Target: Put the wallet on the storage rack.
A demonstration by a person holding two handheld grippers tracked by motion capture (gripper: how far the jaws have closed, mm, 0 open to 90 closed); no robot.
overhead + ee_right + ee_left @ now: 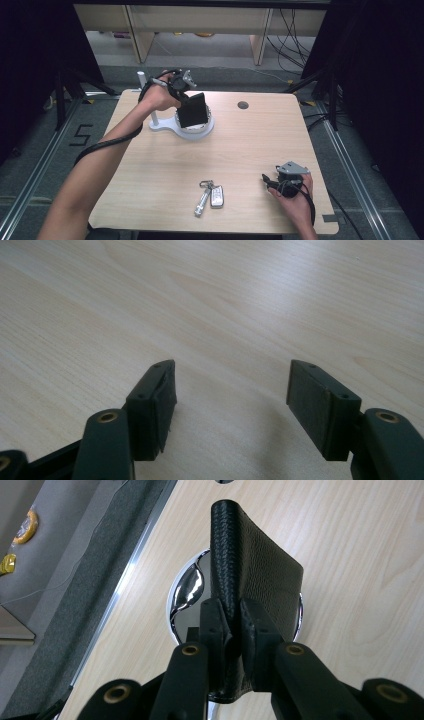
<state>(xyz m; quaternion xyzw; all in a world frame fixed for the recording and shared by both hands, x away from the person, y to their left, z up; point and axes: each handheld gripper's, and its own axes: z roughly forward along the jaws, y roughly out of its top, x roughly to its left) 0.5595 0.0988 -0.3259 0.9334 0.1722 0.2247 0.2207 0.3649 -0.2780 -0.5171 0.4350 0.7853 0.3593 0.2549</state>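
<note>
A black leather wallet [192, 111] hangs just above a round white and chrome stand [202, 131] at the back left of the table, and my left gripper [184, 98] is shut on its near edge. In the left gripper view both pads pinch the folded wallet [250, 565] over the shiny dish [187, 592]. A key with a fob [210, 196] lies near the front edge. My right gripper [267, 181] rests low at the front right, open; its own view shows the fingertips [152, 400] spread over bare wood with nothing between them.
A thin white post [142, 80] rises from the stand's base beside my left hand. A round cable hole [243, 105] sits at the back of the wooden table [260, 145]. Dark frame legs and cables surround the table on the floor.
</note>
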